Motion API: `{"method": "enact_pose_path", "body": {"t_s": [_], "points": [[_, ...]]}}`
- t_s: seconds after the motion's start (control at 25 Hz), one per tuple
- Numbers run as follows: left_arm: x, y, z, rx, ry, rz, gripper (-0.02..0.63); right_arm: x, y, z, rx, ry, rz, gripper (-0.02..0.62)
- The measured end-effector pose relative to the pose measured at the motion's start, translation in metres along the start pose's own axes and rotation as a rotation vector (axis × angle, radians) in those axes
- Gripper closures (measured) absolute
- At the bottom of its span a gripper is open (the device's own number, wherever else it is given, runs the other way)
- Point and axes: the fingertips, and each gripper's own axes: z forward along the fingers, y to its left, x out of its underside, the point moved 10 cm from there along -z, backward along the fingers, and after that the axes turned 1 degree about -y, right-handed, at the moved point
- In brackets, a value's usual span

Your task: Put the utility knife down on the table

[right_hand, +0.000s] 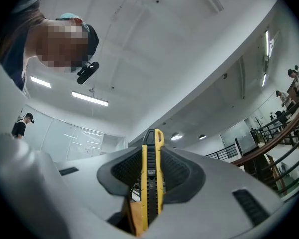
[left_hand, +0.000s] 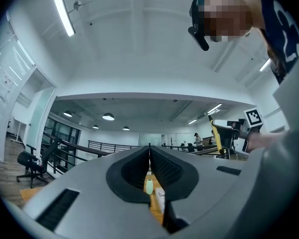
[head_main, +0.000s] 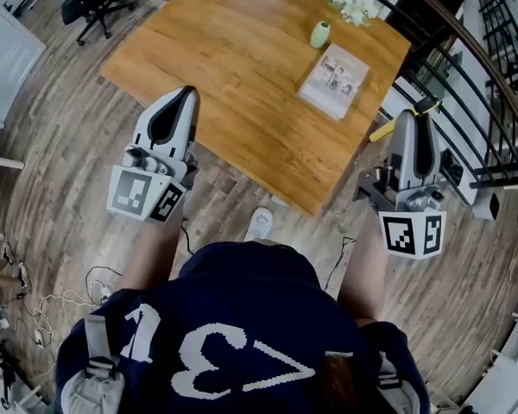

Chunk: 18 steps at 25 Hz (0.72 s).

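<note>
While right gripper (head_main: 412,115) tilts upward, utility knife (right_hand: 150,183) (yellow) clamped in jaws

The head view looks steeply down from above the person's shoulders at the orange-brown wooden counter (head_main: 242,67), with the left claw (head_main: 186,95) and right claw (head_main: 410,117) at either side. The left claw view sits close behind its jaws, facing slightly upward across the room. Through their slit it shares the counter and small pale green vase (left_hand: 149,185) with the head view. The right claw view tilts higher, past the yellow-and-black utility knife (right_hand: 150,183), toward the ceiling.
</note>
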Motion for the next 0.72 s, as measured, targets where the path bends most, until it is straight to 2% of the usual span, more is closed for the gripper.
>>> {"method": "enact_pose_path", "body": {"t_s": [0.24,0.44,0.72], "points": [[0.009,0.003,0.038,-0.004,0.017,-0.003,0.588,0.009,-0.030,0.029,-0.007,-0.004,0.023,0.469],[0.019,0.021,0.073,-0.005,0.031,-0.012,0.589,0.026,-0.044,0.054,0.010,0.022,0.036,0.469],[0.030,0.065,0.143,0.118,0.027,-0.031,0.588,0.041,-0.054,0.089,0.120,0.005,-0.007,0.469]]}}
